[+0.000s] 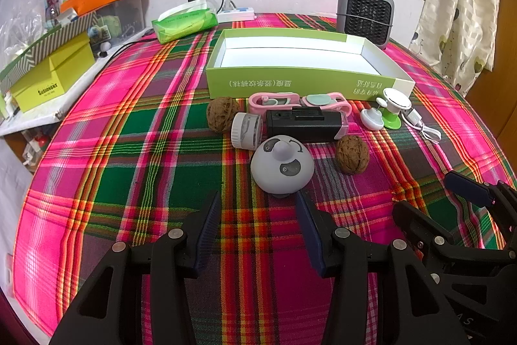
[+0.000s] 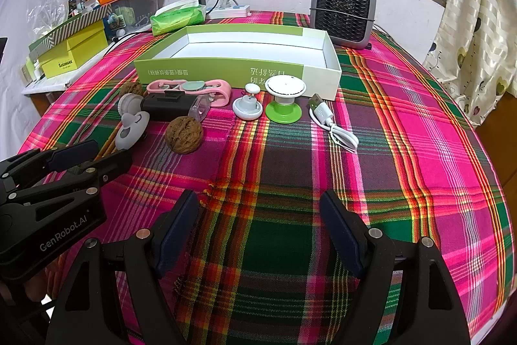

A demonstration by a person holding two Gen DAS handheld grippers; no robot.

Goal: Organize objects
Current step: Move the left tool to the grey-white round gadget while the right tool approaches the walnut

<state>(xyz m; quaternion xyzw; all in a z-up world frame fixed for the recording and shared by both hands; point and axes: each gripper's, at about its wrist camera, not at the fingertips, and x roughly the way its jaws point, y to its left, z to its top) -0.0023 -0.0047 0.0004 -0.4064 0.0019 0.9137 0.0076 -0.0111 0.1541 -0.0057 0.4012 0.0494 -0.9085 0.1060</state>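
An empty green box (image 1: 300,80) (image 2: 226,70) lies open on the plaid tablecloth. In front of it lie two walnuts (image 1: 352,154) (image 1: 222,113), a grey round knob (image 1: 282,164) (image 2: 131,131), a black device (image 1: 303,123) (image 2: 168,107) with a white cap, pink clips (image 1: 297,102) (image 2: 190,88), a white-and-green holder (image 1: 392,109) (image 2: 284,99), a small white dish (image 2: 247,109) and a white USB cable (image 2: 332,125). My left gripper (image 1: 257,202) is open just short of the grey knob. My right gripper (image 2: 260,202) is open over bare cloth, empty.
A grey heater (image 1: 365,13) (image 2: 344,15) stands at the back right. A green tissue pack (image 1: 184,23), a power strip (image 2: 227,11) and stacked boxes (image 1: 51,76) sit at the back left. A curtain (image 2: 468,31) hangs right.
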